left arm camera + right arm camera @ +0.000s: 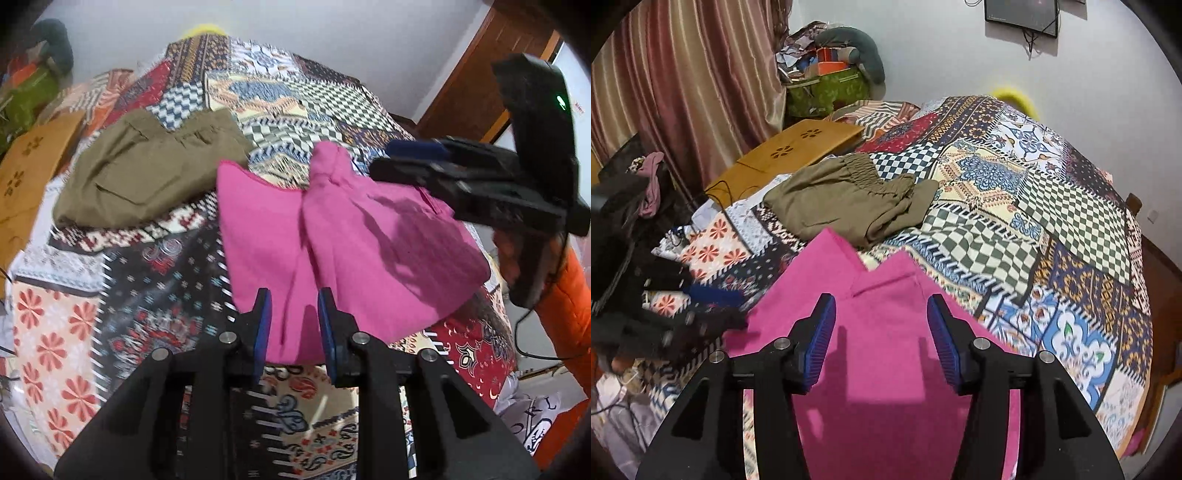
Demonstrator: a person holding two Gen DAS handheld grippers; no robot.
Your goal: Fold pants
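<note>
On the far left of the bed (pixel 155 266), with its patchwork cover, I see the olive pants (pixel 147 173) already folded into a flat packet; I think they were put aside there so that the near part of the cover remains free for work; beside them, at the edge, lies a wooden board (pixel 33 173) with flower cut-outs, which has no part in the task.

More to the right is my left tool (pixel 294 317); its blue pads stand only a little apart, with the near hem of the pink pants (pixel 351 236) between them; whether the pads really press the cloth I cannot tell, because a narrow gap seems to show on both sides. I judge that I keep this hem low and near so the garment stays stretched.

The pink pants lie on the near part of the bed, spread flat, the two upper corners pointing toward the olive pair.

Farthest right is my right tool (pixel 882 341); its jaws are wide apart above the pink cloth and touch nothing; in the left wrist view it hangs over the right upper part of the pants, held by a hand (pixel 517 258) in an orange sleeve (pixel 569 314); probably it has let the layer down so it can rest flat.
</note>
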